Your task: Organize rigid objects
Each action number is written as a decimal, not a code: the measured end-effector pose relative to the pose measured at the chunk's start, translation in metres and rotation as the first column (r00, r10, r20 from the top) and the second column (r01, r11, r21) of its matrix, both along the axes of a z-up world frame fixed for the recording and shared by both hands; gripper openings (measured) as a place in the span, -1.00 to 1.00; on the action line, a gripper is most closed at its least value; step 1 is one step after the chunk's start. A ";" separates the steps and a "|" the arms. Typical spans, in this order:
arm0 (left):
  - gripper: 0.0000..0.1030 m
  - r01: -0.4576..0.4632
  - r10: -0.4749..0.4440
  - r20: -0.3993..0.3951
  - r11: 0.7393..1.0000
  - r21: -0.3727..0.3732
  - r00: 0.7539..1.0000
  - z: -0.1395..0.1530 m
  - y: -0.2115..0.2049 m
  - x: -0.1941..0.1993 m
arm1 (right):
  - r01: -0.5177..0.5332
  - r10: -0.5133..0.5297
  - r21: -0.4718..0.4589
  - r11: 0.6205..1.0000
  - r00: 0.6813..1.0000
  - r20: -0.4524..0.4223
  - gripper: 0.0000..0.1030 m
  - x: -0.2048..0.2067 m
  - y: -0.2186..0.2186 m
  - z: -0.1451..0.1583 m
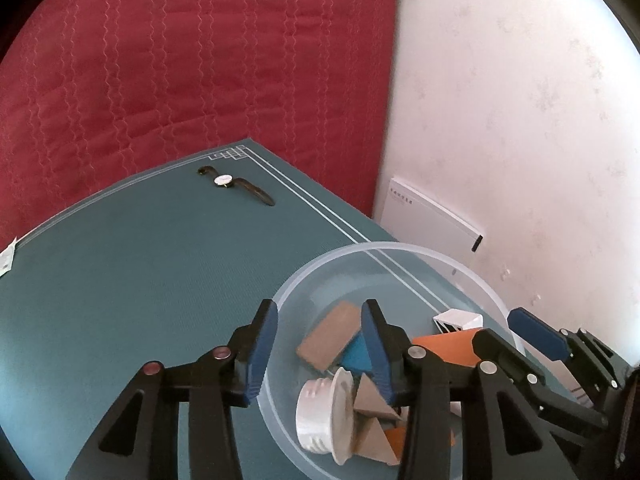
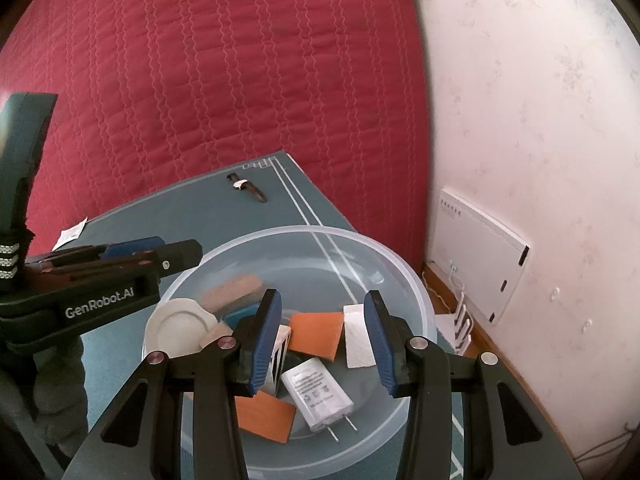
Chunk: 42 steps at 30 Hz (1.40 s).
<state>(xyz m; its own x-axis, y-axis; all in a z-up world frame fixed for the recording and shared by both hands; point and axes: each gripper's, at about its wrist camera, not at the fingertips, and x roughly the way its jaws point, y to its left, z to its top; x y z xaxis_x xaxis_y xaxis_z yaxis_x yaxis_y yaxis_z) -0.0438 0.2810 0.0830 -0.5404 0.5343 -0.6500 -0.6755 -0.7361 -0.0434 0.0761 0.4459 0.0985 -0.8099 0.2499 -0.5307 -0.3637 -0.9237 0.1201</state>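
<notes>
Here the red quilted bed (image 1: 192, 64) fills the far side of the room, with a pale floral-papered wall (image 1: 520, 120) to its right and a white flat panel (image 2: 480, 252) leaning at the wall's foot. The teal mat-covered tabletop (image 1: 140, 264) stands in front of the bed. Near its right edge sits the clear round plastic bowl (image 2: 384, 256), already holding the sorted pieces: brown rectangular block (image 1: 330, 336), orange flat tiles (image 2: 318, 334), white ribbed cap (image 1: 320, 416), white plug adapter (image 2: 318, 394) and grey wedges (image 1: 370, 400). The one thing outside it is the dark-strapped wristwatch with a white dial (image 1: 234, 184), lying alone by the far corner of the tabletop, well apart from the bowl.

The left tongs (image 1: 320, 356) hover spread wide over the bowl's near-left rim, holding nothing. The right tongs (image 2: 322, 344) hang wide and bare over the bowl's middle.

I'd judge the watch comes next. Its strap lies flat against the mat, so tongs closing on it may slide off or scrape the dial. With both tools crowded over one bowl, they could knock together or nudge the light bowl toward the tabletop's right edge.
</notes>
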 end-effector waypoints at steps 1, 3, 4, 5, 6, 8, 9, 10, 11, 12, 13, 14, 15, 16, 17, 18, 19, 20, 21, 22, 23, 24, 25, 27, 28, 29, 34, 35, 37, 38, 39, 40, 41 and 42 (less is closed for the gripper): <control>-0.10 0.000 0.000 -0.001 1.000 -0.001 1.000 0.000 0.000 0.001 | 0.000 0.000 0.001 1.000 1.000 0.000 -0.13 0.000 -0.001 0.001; -0.10 0.000 0.000 -0.008 1.000 -0.004 1.000 -0.001 -0.001 0.002 | 0.000 0.000 0.001 1.000 1.000 0.000 -0.13 0.000 -0.002 0.001; -0.10 -0.001 0.001 -0.011 1.000 -0.005 1.000 -0.001 -0.002 0.002 | 0.001 -0.001 0.000 1.000 1.000 0.000 -0.13 0.000 -0.001 0.001; -0.10 -0.002 0.001 -0.013 1.000 -0.007 1.000 -0.001 -0.002 0.002 | 0.001 -0.001 0.000 1.000 1.000 0.001 -0.13 0.000 -0.001 0.001; -0.10 -0.003 0.003 -0.012 1.000 -0.007 1.000 -0.001 -0.003 0.002 | 0.001 -0.001 0.000 1.000 1.000 0.001 -0.13 0.000 -0.002 0.001; -0.09 -0.009 0.009 -0.011 1.000 -0.007 1.000 -0.001 -0.005 0.000 | 0.002 -0.002 0.001 1.000 1.000 0.001 -0.13 0.000 -0.002 0.001; -0.07 -0.011 0.011 -0.010 1.000 -0.007 1.000 -0.001 -0.005 0.000 | 0.002 -0.002 0.000 1.000 1.000 0.001 -0.13 0.000 -0.002 0.001; -0.02 -0.013 0.013 -0.010 1.000 -0.006 1.000 0.000 -0.007 0.000 | 0.001 -0.001 0.000 1.000 1.000 0.001 -0.13 0.000 -0.001 0.001; 0.01 -0.018 0.018 -0.010 1.000 -0.004 1.000 0.000 -0.008 0.000 | 0.001 -0.001 -0.001 1.000 1.000 0.001 -0.13 0.000 -0.001 0.001; 0.12 -0.022 0.022 -0.010 1.000 -0.003 1.000 0.001 -0.010 0.000 | 0.001 -0.001 -0.004 1.000 1.000 0.003 -0.13 0.000 -0.002 0.001; 0.24 -0.027 0.027 -0.011 1.000 -0.002 1.000 0.001 -0.012 0.000 | 0.002 -0.002 -0.005 1.000 1.000 0.003 -0.13 0.000 -0.003 0.001; 0.30 -0.031 0.031 -0.014 1.000 0.000 0.999 0.002 -0.014 0.001 | 0.002 -0.002 -0.005 1.000 1.000 0.003 -0.13 0.001 -0.004 0.001; 0.39 -0.035 0.035 -0.019 0.999 0.000 0.999 0.002 -0.015 0.002 | 0.002 -0.002 -0.005 1.000 1.000 0.003 -0.13 0.001 -0.004 0.001; 0.49 -0.038 0.038 -0.024 0.999 -0.001 0.999 0.002 -0.017 0.002 | 0.001 -0.001 -0.006 1.000 1.000 0.003 -0.13 0.001 -0.004 0.001; 0.54 -0.040 0.040 -0.030 0.999 -0.002 0.999 0.002 -0.019 0.004 | 0.002 -0.002 -0.006 1.000 1.000 0.003 -0.11 0.001 -0.004 0.001; 0.65 -0.043 0.043 -0.036 0.999 -0.002 0.998 0.003 -0.020 0.005 | 0.001 -0.001 -0.007 1.000 1.000 0.003 -0.06 0.001 -0.004 0.001; 0.76 -0.047 0.047 -0.043 0.999 -0.003 0.998 0.003 -0.022 0.006 | 0.001 -0.001 -0.007 1.000 1.000 0.003 -0.01 0.001 -0.004 0.001; 0.81 -0.053 0.052 -0.051 0.999 -0.004 0.997 0.004 -0.024 0.007 | 0.001 -0.001 -0.009 1.000 1.000 0.003 0.01 0.001 -0.005 0.001; 0.92 -0.059 0.059 -0.058 0.998 -0.004 0.997 0.004 -0.026 0.008 | 0.001 -0.001 -0.008 1.000 1.000 0.002 0.06 0.001 -0.005 0.002; 0.99 -0.065 0.065 -0.063 0.998 -0.005 0.996 0.005 -0.028 0.009 | 0.002 -0.002 -0.005 1.000 1.000 0.003 0.12 0.001 -0.005 0.001; 0.99 -0.073 0.073 -0.068 0.997 -0.005 0.995 0.006 -0.030 0.010 | 0.000 0.000 -0.004 1.000 1.000 0.003 0.18 0.001 -0.006 0.002; 0.99 -0.080 0.079 -0.071 0.997 -0.007 0.994 0.006 -0.032 0.011 | -0.003 0.003 -0.004 1.000 1.000 0.002 0.28 0.002 -0.007 0.002; 0.99 -0.086 0.085 -0.074 0.996 -0.008 0.994 0.006 -0.034 0.011 | -0.006 0.006 -0.006 1.000 1.000 0.001 0.42 0.003 -0.008 0.002; 0.99 -0.100 0.099 -0.078 0.995 -0.011 0.992 0.006 -0.037 0.013 | -0.011 0.011 -0.012 1.000 1.000 -0.001 0.53 0.007 -0.009 0.001; 0.99 -0.106 0.105 -0.080 0.994 -0.012 0.991 0.006 -0.039 0.014 | -0.011 0.011 -0.013 1.000 1.000 0.000 0.54 0.009 -0.009 0.000; 0.99 -0.114 0.113 -0.081 0.993 -0.014 0.990 0.006 -0.041 0.016 | -0.011 0.011 -0.014 1.000 1.000 0.002 0.55 0.011 -0.009 0.000; 0.99 -0.135 0.133 -0.082 0.991 -0.021 0.988 0.006 -0.049 0.025 | -0.023 0.023 -0.025 0.999 1.000 0.021 0.66 0.020 -0.011 -0.001; 0.99 -0.137 0.135 -0.082 0.990 -0.023 0.987 0.006 -0.049 0.027 | -0.027 0.027 -0.025 0.999 0.999 0.024 0.69 0.021 -0.011 0.000; 0.99 -0.142 0.140 -0.080 0.989 -0.027 0.987 0.006 -0.052 0.031 | -0.034 0.034 -0.024 0.999 0.999 0.026 0.83 0.026 -0.012 0.001; 0.99 -0.144 0.141 -0.077 0.989 -0.029 0.987 0.006 -0.054 0.033 | -0.040 0.041 -0.024 0.999 0.999 0.027 0.86 0.028 -0.013 0.001; 0.99 -0.143 0.141 -0.075 0.989 -0.030 0.987 0.006 -0.055 0.035 | -0.046 0.047 -0.022 0.999 0.999 0.029 0.88 0.031 -0.015 0.001; 0.99 -0.144 0.141 -0.074 0.989 -0.031 0.987 0.006 -0.056 0.036 | -0.052 0.052 -0.018 0.999 0.998 0.031 0.90 0.033 -0.016 0.001; 0.99 -0.145 0.143 -0.075 0.989 -0.033 0.987 0.007 -0.058 0.039 | -0.057 0.057 -0.012 0.998 0.998 0.035 0.91 0.036 -0.018 0.001; 0.99 -0.145 0.142 -0.076 0.989 -0.035 0.987 0.007 -0.059 0.042 | -0.063 0.063 -0.004 0.998 0.997 0.041 0.92 0.038 -0.021 0.001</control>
